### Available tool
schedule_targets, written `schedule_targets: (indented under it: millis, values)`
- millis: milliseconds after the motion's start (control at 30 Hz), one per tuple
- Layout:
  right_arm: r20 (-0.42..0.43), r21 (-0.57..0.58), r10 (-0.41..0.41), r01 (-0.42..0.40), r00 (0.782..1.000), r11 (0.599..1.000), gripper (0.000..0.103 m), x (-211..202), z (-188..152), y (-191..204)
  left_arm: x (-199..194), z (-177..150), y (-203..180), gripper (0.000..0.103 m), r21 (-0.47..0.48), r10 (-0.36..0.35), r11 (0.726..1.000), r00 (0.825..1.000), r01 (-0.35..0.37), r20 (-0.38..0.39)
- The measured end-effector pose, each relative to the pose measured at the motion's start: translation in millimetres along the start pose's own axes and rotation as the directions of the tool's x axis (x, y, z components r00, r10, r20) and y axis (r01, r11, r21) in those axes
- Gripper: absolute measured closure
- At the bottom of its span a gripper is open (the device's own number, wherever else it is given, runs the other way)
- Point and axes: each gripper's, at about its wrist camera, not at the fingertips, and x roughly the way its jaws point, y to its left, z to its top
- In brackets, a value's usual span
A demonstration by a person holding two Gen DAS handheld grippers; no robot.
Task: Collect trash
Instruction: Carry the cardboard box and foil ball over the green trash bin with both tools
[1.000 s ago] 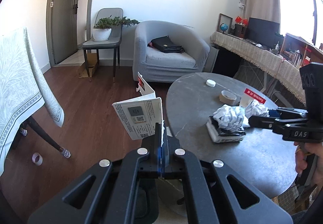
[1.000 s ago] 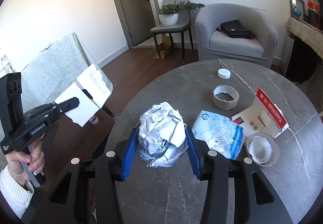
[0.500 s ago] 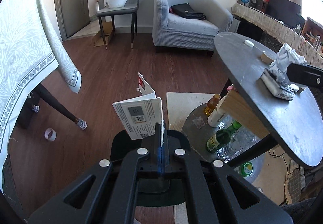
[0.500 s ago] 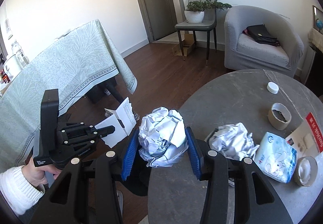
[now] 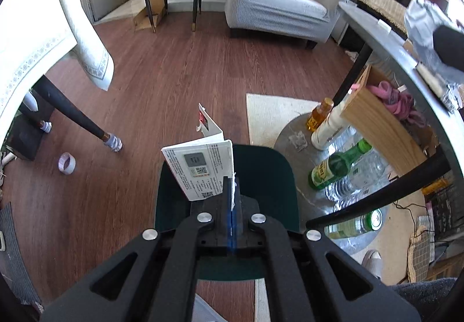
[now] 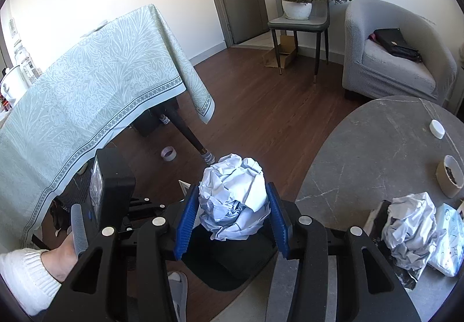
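Note:
My left gripper (image 5: 232, 200) is shut on a white cardboard package (image 5: 200, 168) with printed labels, held over a dark green trash bin (image 5: 261, 177) on the floor. My right gripper (image 6: 232, 211) is shut on a crumpled white paper ball (image 6: 233, 197), held beyond the round grey table's (image 6: 377, 148) left edge, above the dark bin (image 6: 232, 261). The left gripper body (image 6: 110, 185) shows in the right wrist view, low at the left. The paper ball also shows in the left wrist view (image 5: 420, 20) at the upper right.
On the grey table lie another crumpled paper (image 6: 409, 220), a blue-white packet (image 6: 449, 238), a tape roll (image 6: 449, 177) and a white cap (image 6: 437, 128). Bottles (image 5: 336, 168) and a wooden box (image 5: 377, 124) sit under it. A clothed table (image 6: 87, 90), armchair (image 6: 391, 55) and chair (image 6: 301, 20) stand around.
Both grippers have moved left and down off the grey table toward the bin. The left now holds the package over the bin; the right carries the paper ball past the table's edge.

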Motion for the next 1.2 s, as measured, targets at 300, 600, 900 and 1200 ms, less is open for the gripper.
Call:
schedule_targets:
  millis: [300, 600, 900, 1200]
  values:
    - [-0.033, -0.006, 0.007, -0.008, 0.999, 1.0, 0.056, 22.8, 0.9, 10.7, 18.5, -10.8, 5.9, 0.102, -0.013, -0.017, 1.0, 0.998, 0.017, -0.066]
    - [-0.07, -0.009, 0.02, -0.021, 0.997, 1.0, 0.056, 44.2, -1.2, 17.0, 5.9, -9.0, 15.4, 0.082, -0.03, -0.017, 0.999, 1.0, 0.017, -0.011]
    - [-0.137, -0.021, 0.013, -0.016, 0.99, 1.0, 0.056, 72.9, -12.0, 24.5, -33.7, 11.1, 36.0, 0.082, -0.1, 0.014, 0.995, 0.993, -0.002, 0.117]
    - [-0.193, -0.053, 0.0, -0.011, 0.981, 0.999, 0.056, 94.2, -23.6, 34.0, -88.8, 30.8, 39.4, 0.084, -0.13, 0.031, 0.992, 0.959, 0.006, 0.283]
